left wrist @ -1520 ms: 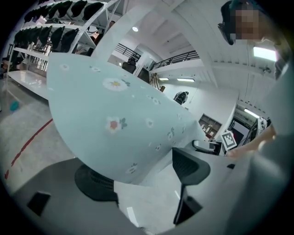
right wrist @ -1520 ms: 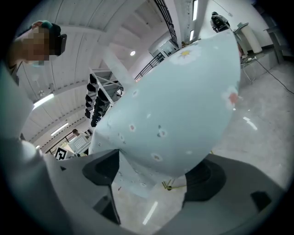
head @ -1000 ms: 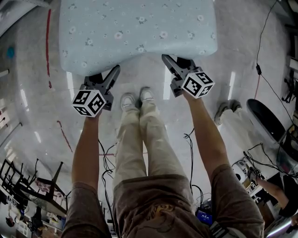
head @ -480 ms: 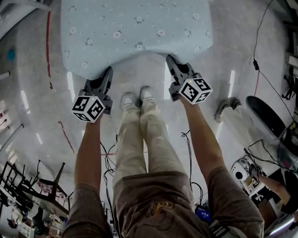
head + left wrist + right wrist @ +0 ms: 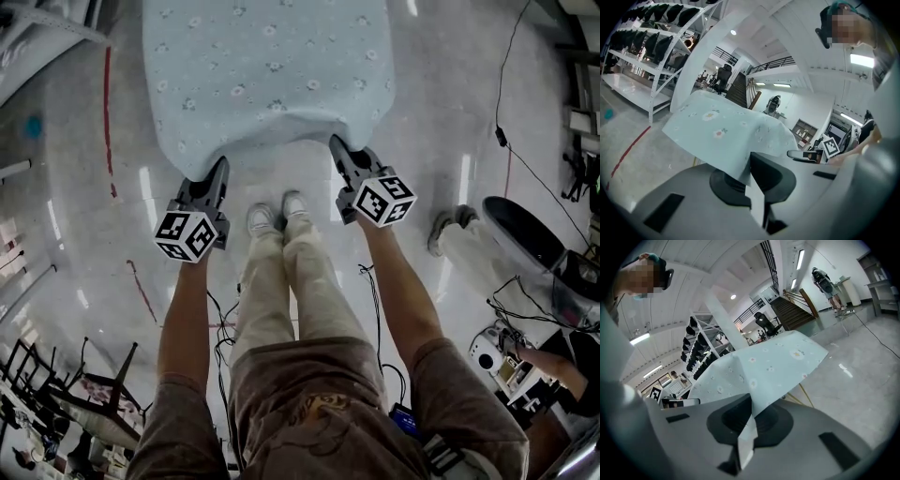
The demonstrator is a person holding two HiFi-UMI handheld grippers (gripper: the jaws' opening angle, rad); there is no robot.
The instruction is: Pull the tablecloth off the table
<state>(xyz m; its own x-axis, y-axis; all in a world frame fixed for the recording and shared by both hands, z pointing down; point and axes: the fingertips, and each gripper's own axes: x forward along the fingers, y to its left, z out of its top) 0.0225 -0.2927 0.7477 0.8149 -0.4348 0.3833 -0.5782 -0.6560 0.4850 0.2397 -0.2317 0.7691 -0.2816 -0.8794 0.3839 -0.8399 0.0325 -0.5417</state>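
Observation:
A pale blue tablecloth [image 5: 267, 66] with small flowers covers the table ahead of me. Its near edge hangs toward my feet and is stretched between both grippers. My left gripper [image 5: 220, 166] is shut on the near-left corner of the cloth. My right gripper [image 5: 335, 142] is shut on the near-right corner. In the left gripper view the tablecloth [image 5: 731, 136] runs from the closed jaws up over the table. The right gripper view shows the tablecloth [image 5: 764, 369] pinched to a point in the jaws. The table itself is hidden under the cloth.
I stand on a glossy grey floor [image 5: 441, 112] with red tape lines [image 5: 105, 112] at left. Cables [image 5: 375, 281] trail behind my legs. A black bin [image 5: 525, 230] and equipment sit at right, metal racks [image 5: 642, 61] stand beyond the table.
Both grippers have closed on the cloth's near corners. The near edge has been drawn toward me and narrowed between the two grips.

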